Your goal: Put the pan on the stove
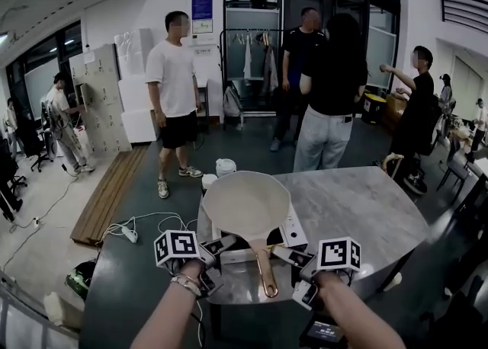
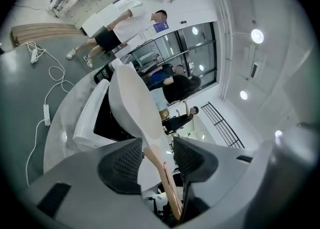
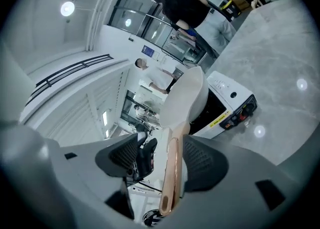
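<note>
Cream pan [image 1: 245,203] over black top of white stove [image 1: 294,235] on grey table [image 1: 358,203]; whether it rests there or hangs just above, unclear. Copper handle [image 1: 265,267] pointing back toward the wearer. Left tool [image 1: 223,247] spread, handle running between its pads, close against one, clear of the other. Right tool [image 1: 284,254] spread too, handle lying along one pad, gap at the other. Neither pinching. Several people [image 1: 174,73] standing beyond the table.
</note>
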Tool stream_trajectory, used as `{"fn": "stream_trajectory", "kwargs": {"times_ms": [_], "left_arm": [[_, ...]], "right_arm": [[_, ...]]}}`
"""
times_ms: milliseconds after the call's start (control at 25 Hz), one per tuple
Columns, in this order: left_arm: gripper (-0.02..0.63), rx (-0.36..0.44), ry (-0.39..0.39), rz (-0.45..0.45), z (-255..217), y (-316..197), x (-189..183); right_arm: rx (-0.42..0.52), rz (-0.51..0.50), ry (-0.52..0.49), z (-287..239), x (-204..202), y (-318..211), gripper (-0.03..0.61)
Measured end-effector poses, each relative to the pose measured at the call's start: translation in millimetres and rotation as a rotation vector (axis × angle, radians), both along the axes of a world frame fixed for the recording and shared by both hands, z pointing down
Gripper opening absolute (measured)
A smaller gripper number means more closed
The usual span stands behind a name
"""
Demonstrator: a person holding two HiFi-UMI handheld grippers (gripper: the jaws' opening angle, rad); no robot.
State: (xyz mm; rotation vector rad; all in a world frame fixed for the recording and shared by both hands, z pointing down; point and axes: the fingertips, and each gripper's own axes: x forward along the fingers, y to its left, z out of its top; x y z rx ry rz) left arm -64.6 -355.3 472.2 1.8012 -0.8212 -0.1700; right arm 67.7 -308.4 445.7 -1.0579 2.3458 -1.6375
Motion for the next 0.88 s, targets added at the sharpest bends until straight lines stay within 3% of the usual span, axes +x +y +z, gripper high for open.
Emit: {"fn": "stream_trajectory", "kwargs": {"times_ms": [80,240,280,600,880], "left_arm": [[0.185,0.020,-0.019,-0.008,-4,0,-4],[0.118,0.095,-0.069,-0.046,-16,-2,-15],[0.091,0.120,-0.081,-0.060,-20,-4,-17],[0.011,0.315,-0.232,-0.109,-43,-7,-31],[0.011,0.471,-0.378,-0.167,-58,-10,-46]], "right_arm": [[0.031,0.023,0.020,-2,6,-4,0.262],[0.104,0.081,0.078,-6,19,-12,0.079],[0.119,0.092,0.088,-7,22,-13,0.061],[0.238,0.149,0.131,-21,34,-28,0.025],[0.546,0.148,0.306,-50,33,-27,0.025]]}}
